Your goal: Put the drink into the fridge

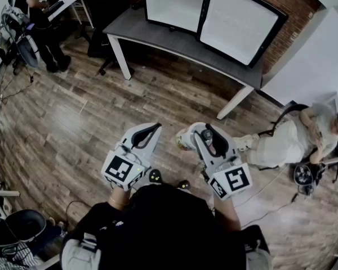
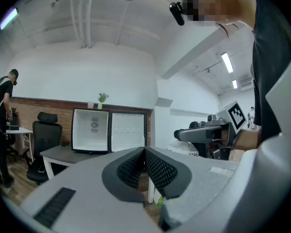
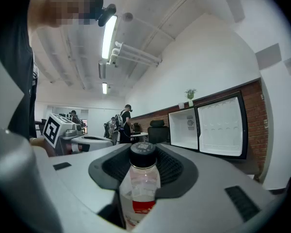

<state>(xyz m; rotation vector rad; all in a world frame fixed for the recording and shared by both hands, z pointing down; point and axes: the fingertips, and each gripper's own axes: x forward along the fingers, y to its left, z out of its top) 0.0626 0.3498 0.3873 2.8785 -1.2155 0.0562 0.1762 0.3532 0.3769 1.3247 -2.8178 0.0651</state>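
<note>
The bottle is gripped between the pads of the right gripper, with its black cap toward the jaw tips. The left gripper is held beside the right one, its jaws closed together on nothing. Well ahead, the fridge is seen with its door open, set on a grey table.

From above the person, the head camera looks steeply down on the left gripper and right gripper, with the open fridge well ahead of their tips. Each gripper camera sits close behind its own jaws, tilted toward the ceiling. Both catch that fridge ahead and the other gripper alongside.
</note>
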